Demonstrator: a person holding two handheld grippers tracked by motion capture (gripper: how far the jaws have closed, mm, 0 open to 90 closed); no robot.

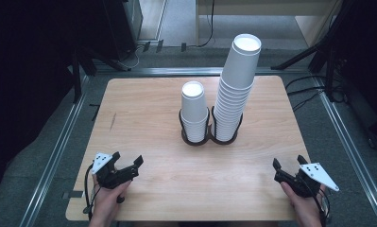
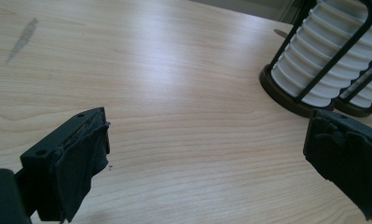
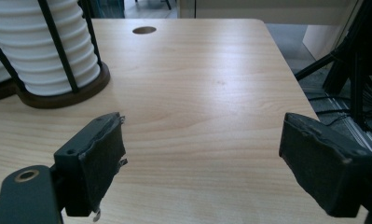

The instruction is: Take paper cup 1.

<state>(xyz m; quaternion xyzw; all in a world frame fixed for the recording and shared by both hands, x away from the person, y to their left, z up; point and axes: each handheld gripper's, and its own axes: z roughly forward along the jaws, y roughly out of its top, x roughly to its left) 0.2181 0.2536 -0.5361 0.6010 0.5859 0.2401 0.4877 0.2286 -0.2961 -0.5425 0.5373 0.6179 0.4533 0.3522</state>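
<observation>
Two stacks of white paper cups stand in a dark twin-ring holder (image 1: 209,138) at the table's middle: a short stack (image 1: 194,111) on the left and a tall stack (image 1: 235,90) on the right. My left gripper (image 1: 128,158) rests near the front left edge, open and holding nothing. My right gripper (image 1: 288,161) sits near the front right corner, also open and holding nothing. In the left gripper view the left gripper (image 2: 208,128) has its jaws wide apart over bare wood, with the short stack (image 2: 314,60) far right. In the right gripper view the right gripper (image 3: 202,130) is spread, with the tall stack (image 3: 44,51) at upper left.
The light wooden table (image 1: 143,118) has a small round hole (image 3: 144,30) near its far edge. Metal floor rails (image 1: 58,146) run along both sides. Dark stand legs and cables (image 1: 318,90) lie beyond the right edge.
</observation>
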